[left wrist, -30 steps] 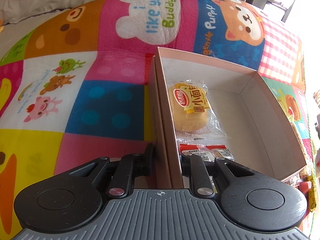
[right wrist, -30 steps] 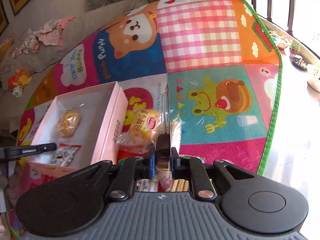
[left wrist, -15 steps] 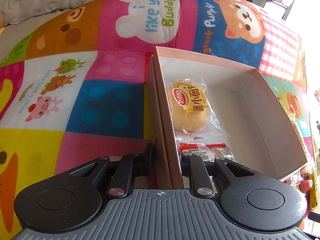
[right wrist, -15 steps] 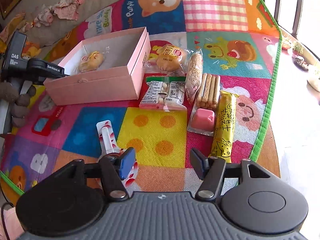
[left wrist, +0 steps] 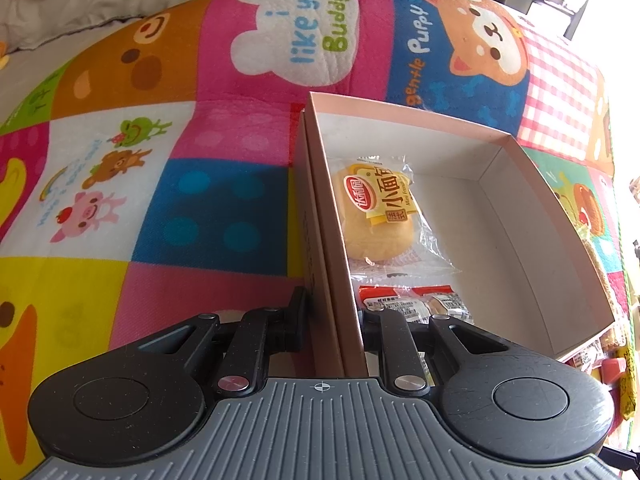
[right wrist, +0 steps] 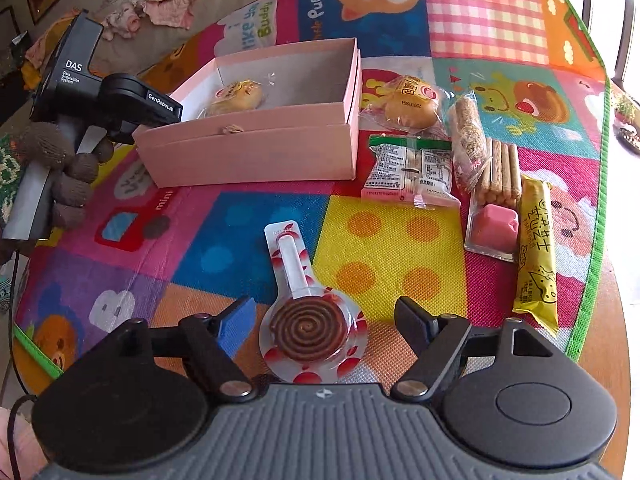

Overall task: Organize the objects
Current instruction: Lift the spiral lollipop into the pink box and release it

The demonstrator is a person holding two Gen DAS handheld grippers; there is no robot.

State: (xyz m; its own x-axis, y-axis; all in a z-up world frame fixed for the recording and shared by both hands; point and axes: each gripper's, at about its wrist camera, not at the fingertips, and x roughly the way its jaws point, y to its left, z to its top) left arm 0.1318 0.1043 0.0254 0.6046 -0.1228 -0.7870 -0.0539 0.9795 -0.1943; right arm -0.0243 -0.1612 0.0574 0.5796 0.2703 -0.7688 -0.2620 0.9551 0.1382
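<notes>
Play mat (right wrist: 380,240): a bright patchwork of cartoon animals covers the whole surface; everything lies on it.
Pink box (left wrist: 500,216): open-topped, toward the far left of the mat in the right wrist view; its near corner wall is clamped.
Left gripper (left wrist: 332,312): jaws closed on the pink box wall, one finger outside, one inside; a gloved hand (right wrist: 68,176) holds its handle.
Right gripper (right wrist: 326,320): jaws opening, fingers wide apart on either side of the spiral lollipop, pads not touching it.
Spiral lollipop (right wrist: 308,330): brown coil in clear wrapping with red spots, stick pointing away, flat on the mat between the right fingers.
Bun in the box (left wrist: 378,216): yellow wrapped bread against the left inner wall.
Red-topped packet (left wrist: 416,300): in the box, just in front of the left gripper's inner finger.
Second bun (right wrist: 410,104): outside, just right of the box.
Green-topped packet (right wrist: 412,168): in front of that bun.
Seeded bar (right wrist: 466,136): right of the green-topped packet.
Biscuit sticks with pink dip (right wrist: 496,200): next to the bar.
Yellow long packet (right wrist: 538,252): farthest right, near the mat's green edge.
</notes>
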